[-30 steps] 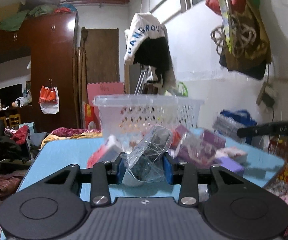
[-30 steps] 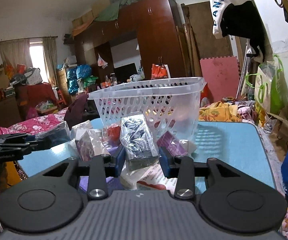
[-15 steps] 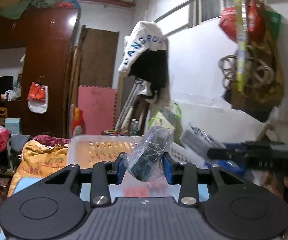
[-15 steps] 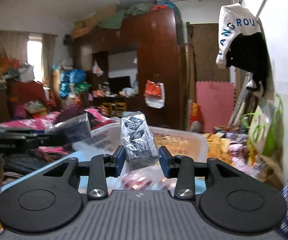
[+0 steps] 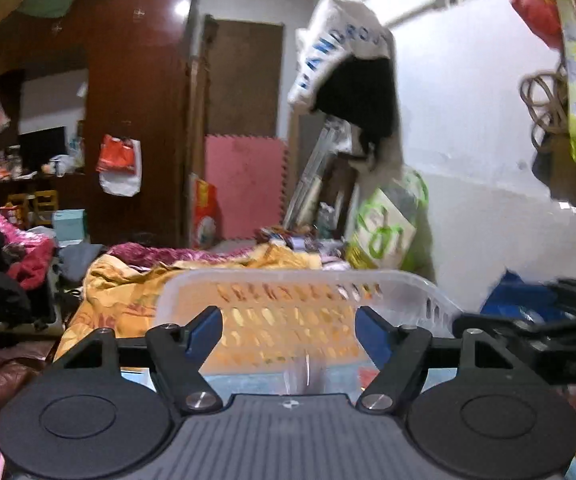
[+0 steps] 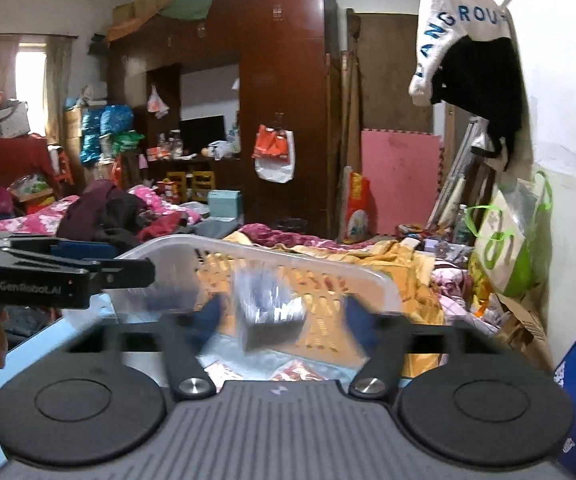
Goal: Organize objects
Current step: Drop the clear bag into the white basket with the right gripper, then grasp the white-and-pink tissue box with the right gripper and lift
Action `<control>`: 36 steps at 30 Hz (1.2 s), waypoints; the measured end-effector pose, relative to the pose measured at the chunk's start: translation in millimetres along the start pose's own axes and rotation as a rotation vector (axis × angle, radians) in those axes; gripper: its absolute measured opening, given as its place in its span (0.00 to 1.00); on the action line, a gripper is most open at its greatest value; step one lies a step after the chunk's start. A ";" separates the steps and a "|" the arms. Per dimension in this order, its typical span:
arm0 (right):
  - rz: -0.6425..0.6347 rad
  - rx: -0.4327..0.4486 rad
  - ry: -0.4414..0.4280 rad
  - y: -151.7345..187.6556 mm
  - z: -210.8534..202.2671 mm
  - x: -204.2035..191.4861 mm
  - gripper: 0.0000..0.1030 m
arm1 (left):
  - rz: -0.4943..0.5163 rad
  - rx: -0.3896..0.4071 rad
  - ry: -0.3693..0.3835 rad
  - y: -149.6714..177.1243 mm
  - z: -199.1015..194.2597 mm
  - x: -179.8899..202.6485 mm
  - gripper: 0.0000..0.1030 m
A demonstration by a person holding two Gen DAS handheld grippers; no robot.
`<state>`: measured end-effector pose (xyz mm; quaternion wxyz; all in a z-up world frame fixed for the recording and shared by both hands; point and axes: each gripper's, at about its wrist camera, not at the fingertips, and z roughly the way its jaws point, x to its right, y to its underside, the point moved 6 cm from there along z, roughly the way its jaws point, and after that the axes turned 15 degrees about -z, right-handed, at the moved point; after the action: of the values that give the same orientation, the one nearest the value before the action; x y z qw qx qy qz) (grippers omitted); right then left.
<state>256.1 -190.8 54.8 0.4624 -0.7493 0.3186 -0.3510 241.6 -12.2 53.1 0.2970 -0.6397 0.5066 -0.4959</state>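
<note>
A clear plastic basket (image 5: 296,280) stands on the blue table; it also shows in the right wrist view (image 6: 271,260). My left gripper (image 5: 288,330) is open over the basket, with a blurred clear packet (image 5: 306,376) dropping low between its fingers. My right gripper (image 6: 283,320) is open over the basket, and a blurred wrapped dark packet (image 6: 267,316) is falling free between its fingers. The left gripper (image 6: 47,276) shows at the left of the right wrist view, and the right gripper (image 5: 528,336) at the right of the left wrist view.
Red-and-white packets (image 6: 296,372) lie in the basket bottom. The blue table (image 6: 39,344) edge shows at the left. Beyond are a yellow blanket (image 5: 127,292), a dark wooden wardrobe (image 6: 283,100), a green-and-white bag (image 6: 504,240) and a white wall (image 5: 488,200) on the right.
Both grippers have opened over the basket and let go of their packets, which now fall. The views have shifted a little toward the basket.
</note>
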 end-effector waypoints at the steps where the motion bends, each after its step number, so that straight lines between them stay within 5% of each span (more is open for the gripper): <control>1: 0.001 0.012 -0.013 2.8 -8.6 -0.3 0.86 | -0.013 -0.002 0.025 3.2 -7.5 -2.8 0.74; 4: -0.001 0.047 -0.020 17.3 -41.6 -2.4 1.00 | 0.007 0.010 0.075 24.5 -48.3 -7.6 0.75; 13: 0.123 0.046 -0.002 123.7 -114.4 -16.2 1.00 | 0.078 0.087 0.071 145.2 -158.0 -11.1 0.83; 20: 0.092 -0.015 0.005 132.3 -100.6 -32.6 1.00 | 0.196 0.040 0.101 184.5 -159.4 31.0 0.83; 27: 0.067 -0.084 0.020 142.3 -76.7 -43.6 1.00 | 0.167 -0.025 0.030 202.7 -129.6 10.7 0.83; 36: 0.057 -0.093 0.008 151.1 -78.2 -48.2 0.78 | 0.233 0.015 0.011 211.7 -124.8 11.6 0.83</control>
<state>142.3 -244.6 -69.4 0.4354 -0.7593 0.3576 -0.3256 49.9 -73.5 -88.4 0.3547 -0.5714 0.5755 -0.4653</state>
